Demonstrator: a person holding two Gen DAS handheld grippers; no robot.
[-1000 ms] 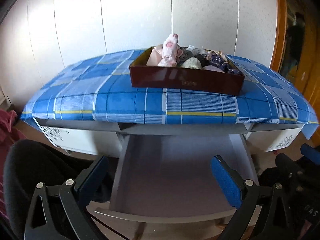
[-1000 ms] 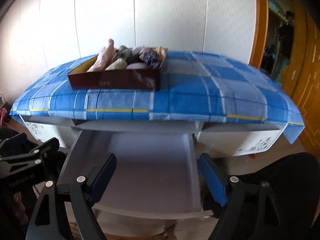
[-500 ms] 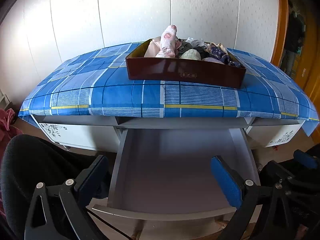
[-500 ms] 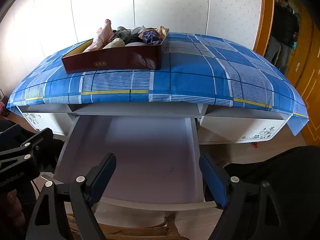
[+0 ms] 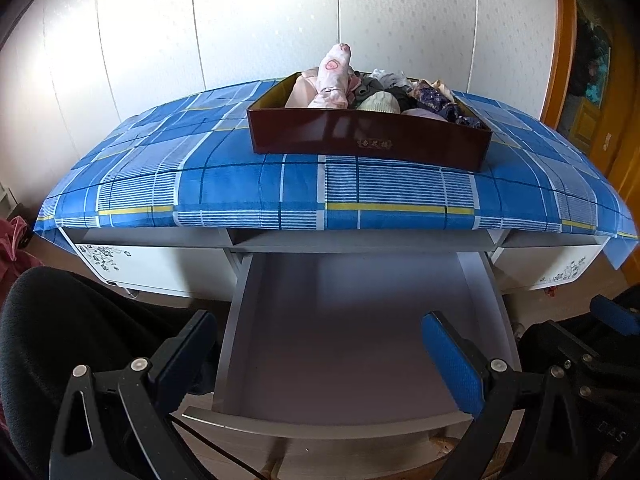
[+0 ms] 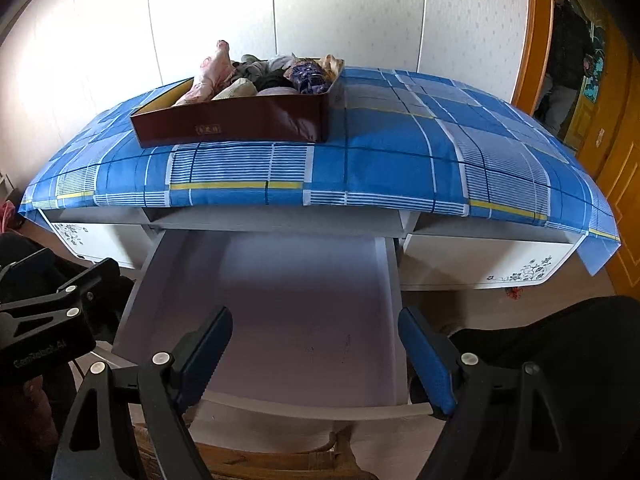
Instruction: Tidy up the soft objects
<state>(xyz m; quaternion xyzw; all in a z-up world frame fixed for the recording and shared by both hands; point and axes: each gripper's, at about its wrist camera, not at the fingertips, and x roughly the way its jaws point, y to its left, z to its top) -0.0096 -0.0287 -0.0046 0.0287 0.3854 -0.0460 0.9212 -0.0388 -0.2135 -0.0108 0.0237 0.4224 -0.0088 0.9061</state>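
A dark red box full of rolled socks and other soft pieces stands on a blue checked cloth over a white desk. Below it a white drawer is pulled out with nothing inside. My left gripper hangs open over the drawer's front, holding nothing. The right gripper is open too, over the same drawer, also with nothing between its fingers. The left gripper's black frame shows at the left of the right wrist view.
Shut drawer fronts with flower prints flank the open one. A white panelled wall rises behind the desk. An orange door frame with a standing person is at the right. Dark trousers fill the lower corners.
Both views have tilted down and drawn slightly nearer the desk: the drawer's inside shows more fully and the box sits higher in frame. Both grippers stay open.
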